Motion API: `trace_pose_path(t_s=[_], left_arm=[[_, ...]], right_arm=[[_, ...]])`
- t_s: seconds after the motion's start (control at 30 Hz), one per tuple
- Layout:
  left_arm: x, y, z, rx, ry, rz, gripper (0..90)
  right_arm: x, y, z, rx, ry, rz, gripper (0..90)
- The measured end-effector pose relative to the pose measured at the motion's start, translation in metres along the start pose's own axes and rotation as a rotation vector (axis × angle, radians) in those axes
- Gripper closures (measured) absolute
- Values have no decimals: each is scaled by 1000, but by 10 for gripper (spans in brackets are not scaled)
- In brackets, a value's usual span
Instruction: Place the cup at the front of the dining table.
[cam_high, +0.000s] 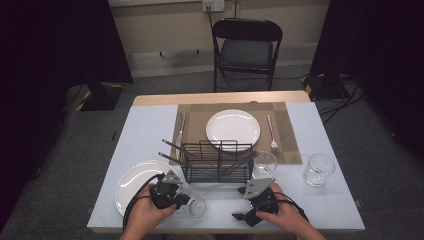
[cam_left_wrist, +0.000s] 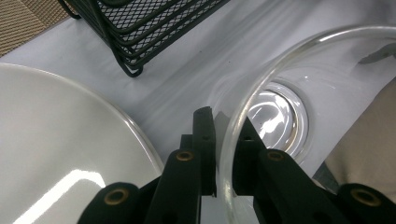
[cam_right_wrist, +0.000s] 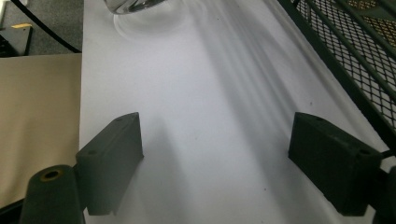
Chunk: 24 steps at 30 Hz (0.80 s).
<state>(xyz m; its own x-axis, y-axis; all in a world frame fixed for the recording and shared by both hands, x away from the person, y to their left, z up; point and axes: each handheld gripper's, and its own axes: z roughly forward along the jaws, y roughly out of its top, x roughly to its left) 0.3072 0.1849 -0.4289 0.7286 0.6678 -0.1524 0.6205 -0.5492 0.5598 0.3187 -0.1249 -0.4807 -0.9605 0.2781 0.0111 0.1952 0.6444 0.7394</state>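
Note:
A clear drinking glass (cam_high: 194, 206) stands near the table's front edge, right of a white plate (cam_high: 131, 187). My left gripper (cam_high: 182, 200) is shut on its rim. In the left gripper view one jaw sits outside the glass wall (cam_left_wrist: 275, 119) and the other inside, with the left gripper (cam_left_wrist: 224, 126) pinching the rim. My right gripper (cam_high: 239, 203) rests low over the white cloth further right, open. In the right gripper view the right gripper (cam_right_wrist: 215, 149) has wide jaws with bare cloth between them, and the glass's base (cam_right_wrist: 135, 5) shows far ahead.
A black wire rack (cam_high: 217, 160) with cutlery sticking out stands mid-table. Behind it, a second white plate (cam_high: 233, 129), a fork (cam_high: 272, 132) and a knife (cam_high: 181, 127) lie on a brown placemat. Two more glasses (cam_high: 264, 164) (cam_high: 319, 170) stand to the right. A chair (cam_high: 247, 47) is beyond the table.

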Motion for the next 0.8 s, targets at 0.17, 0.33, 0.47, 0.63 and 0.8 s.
trace_pose_path(t_s=[0.17,0.33,0.47,0.63,0.8], left_arm=[[0,-1,0,-4,-3,-22,837],[0,0,0,-4,-1,-27,839],[2,-1,-1,-4,-11,-41,841],[4,-2,-3,-18,-26,-61,842],[7,-1,-11,-49,-45,-82,843]], right_arm=[[0,0,0,0,0,0,161],[0,0,0,0,0,-1,161],[0,0,0,0,1,1,161],[0,0,0,0,1,1,161],[0,0,0,0,1,1,161]])
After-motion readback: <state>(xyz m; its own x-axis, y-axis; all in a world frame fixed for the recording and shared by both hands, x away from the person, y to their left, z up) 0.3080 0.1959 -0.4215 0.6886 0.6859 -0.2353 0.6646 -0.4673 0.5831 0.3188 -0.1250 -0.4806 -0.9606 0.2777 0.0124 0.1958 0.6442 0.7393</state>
